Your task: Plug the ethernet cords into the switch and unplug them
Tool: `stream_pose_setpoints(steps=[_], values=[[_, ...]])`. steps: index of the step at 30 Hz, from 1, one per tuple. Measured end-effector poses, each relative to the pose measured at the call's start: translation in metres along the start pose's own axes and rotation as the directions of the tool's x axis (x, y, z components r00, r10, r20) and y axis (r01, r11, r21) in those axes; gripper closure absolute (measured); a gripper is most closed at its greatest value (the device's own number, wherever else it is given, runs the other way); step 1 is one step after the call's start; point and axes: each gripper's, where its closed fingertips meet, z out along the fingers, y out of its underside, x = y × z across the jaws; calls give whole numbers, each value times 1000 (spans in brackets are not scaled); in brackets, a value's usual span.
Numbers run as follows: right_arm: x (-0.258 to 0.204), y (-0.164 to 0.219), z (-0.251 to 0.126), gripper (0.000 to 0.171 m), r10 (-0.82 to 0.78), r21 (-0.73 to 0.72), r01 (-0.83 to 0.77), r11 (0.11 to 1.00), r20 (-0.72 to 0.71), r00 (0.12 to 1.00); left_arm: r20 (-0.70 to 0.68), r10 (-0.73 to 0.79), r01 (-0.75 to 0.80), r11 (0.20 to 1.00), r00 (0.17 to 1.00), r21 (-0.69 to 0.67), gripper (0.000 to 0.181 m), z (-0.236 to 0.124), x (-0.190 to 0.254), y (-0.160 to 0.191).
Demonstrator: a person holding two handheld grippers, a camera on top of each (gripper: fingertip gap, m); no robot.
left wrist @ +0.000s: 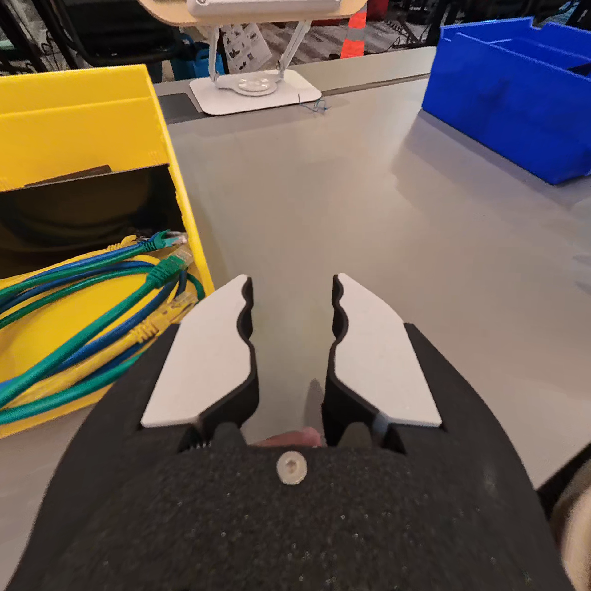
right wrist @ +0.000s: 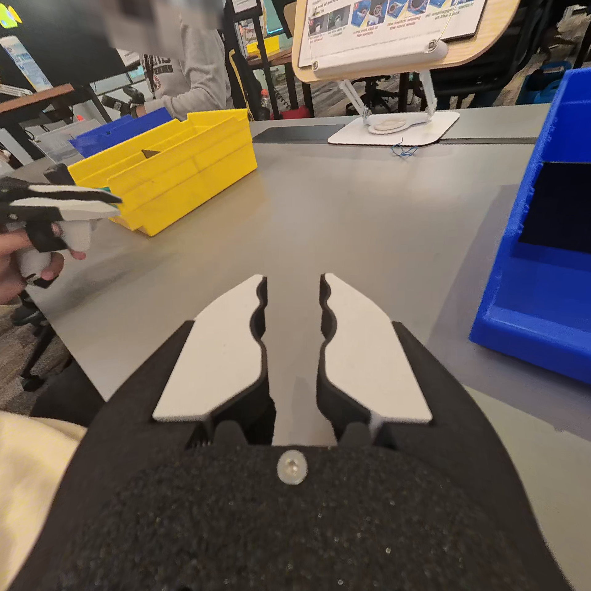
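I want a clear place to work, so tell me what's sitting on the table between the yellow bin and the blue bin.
Nothing: in both wrist views the grey table lies bare between the yellow bin and the blue bin.

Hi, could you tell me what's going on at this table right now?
A person holds a two-finger gripper in each hand over a grey table. The left gripper is open and empty, right beside a yellow bin holding green, blue and yellow ethernet cords. The right gripper is also open and empty, near a blue bin. No switch is clearly visible, and no cord has been picked up yet.
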Motion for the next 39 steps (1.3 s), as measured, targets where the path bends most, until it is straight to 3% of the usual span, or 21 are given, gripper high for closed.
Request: stream_pose_setpoints(steps=[16, 18, 27, 39], values=[[0, 3, 1, 141, -24, -16, 24, 1000, -8, 1000, 7, 36, -36, 999, 999, -26, 140, 38, -7, -11], [1, 2, 0, 141, -27, -12, 27, 1000, -14, 1000, 9, 43, -43, 999, 999, -31, 133, 37, -5, -11], [2, -1, -3, 141, -10, 5, 10, 1000, -5, 1000, 56, 47, -47, 999, 997, -5, 133, 2, 11, -7], [-1, 2, -1, 141, -36, -13, 36, 999, -15, 999, 55, 28, -26, 999, 998, -35, 133, 5, 6, -2]])
